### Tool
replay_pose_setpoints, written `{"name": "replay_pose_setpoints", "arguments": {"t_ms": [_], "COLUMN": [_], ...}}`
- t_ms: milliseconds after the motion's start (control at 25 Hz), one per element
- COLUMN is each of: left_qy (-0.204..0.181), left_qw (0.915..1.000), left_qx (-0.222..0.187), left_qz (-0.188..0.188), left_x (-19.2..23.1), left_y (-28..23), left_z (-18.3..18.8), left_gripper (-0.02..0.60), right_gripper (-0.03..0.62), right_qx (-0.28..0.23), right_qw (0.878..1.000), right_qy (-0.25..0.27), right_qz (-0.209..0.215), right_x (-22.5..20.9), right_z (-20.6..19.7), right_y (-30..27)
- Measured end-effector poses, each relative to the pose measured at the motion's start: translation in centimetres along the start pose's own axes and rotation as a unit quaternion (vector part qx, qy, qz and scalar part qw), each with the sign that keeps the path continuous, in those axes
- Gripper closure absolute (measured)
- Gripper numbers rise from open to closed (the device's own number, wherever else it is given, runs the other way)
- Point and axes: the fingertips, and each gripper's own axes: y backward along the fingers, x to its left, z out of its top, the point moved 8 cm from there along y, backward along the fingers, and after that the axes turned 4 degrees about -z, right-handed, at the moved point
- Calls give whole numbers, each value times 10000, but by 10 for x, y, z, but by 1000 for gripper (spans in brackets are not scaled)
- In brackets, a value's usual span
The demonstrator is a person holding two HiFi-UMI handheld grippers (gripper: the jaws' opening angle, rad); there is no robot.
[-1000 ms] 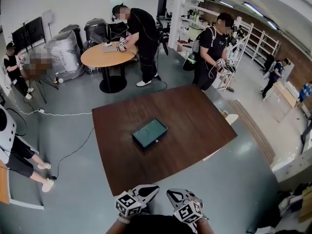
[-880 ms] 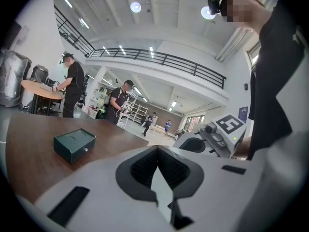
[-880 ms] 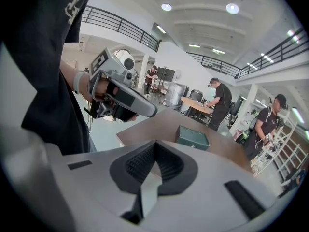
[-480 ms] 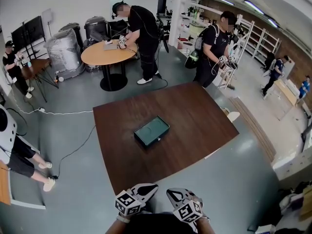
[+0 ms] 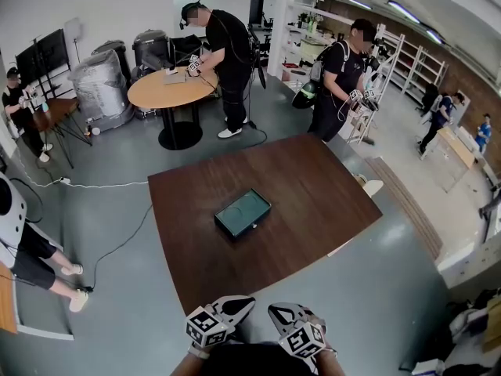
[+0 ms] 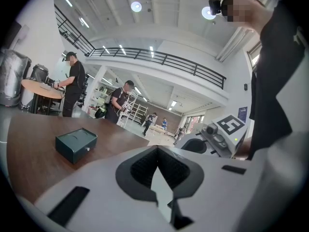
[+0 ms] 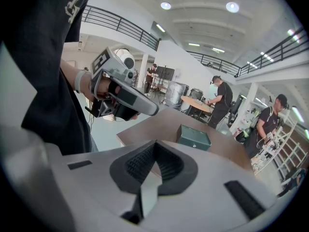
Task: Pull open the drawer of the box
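Past the far edge of the brown table a person leans at a round table; a cable trails over the floor on the left; mid-table sits the box, dark green, flat, glossy lid, drawer flush, its little knob facing near-right; long axis runs near-left to far-right; left gripper and right gripper hang by the near edge, jaws pressed together, gripping nothing.

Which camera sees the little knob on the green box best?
The left gripper view: the box turns its front, with the knob, toward it. The right gripper view shows that too, smaller. The head view looks down on the top; the knob is a speck.
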Motion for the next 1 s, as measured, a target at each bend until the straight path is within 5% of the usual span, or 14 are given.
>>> {"name": "replay_pose_setpoints", "arguments": {"t_ms": [1000], "left_qy": [18], "left_qw": [10000], "left_qx": [19], "left_qz": [-55], "left_x": [6], "left_y": [18], "left_z": [1], "left_gripper": [575], "right_gripper": [606], "right_qx": [57], "right_qw": [9999], "right_qy": [88], "right_qz": [30], "right_x": [15], "right_z": [19], "right_y": [-8]}}
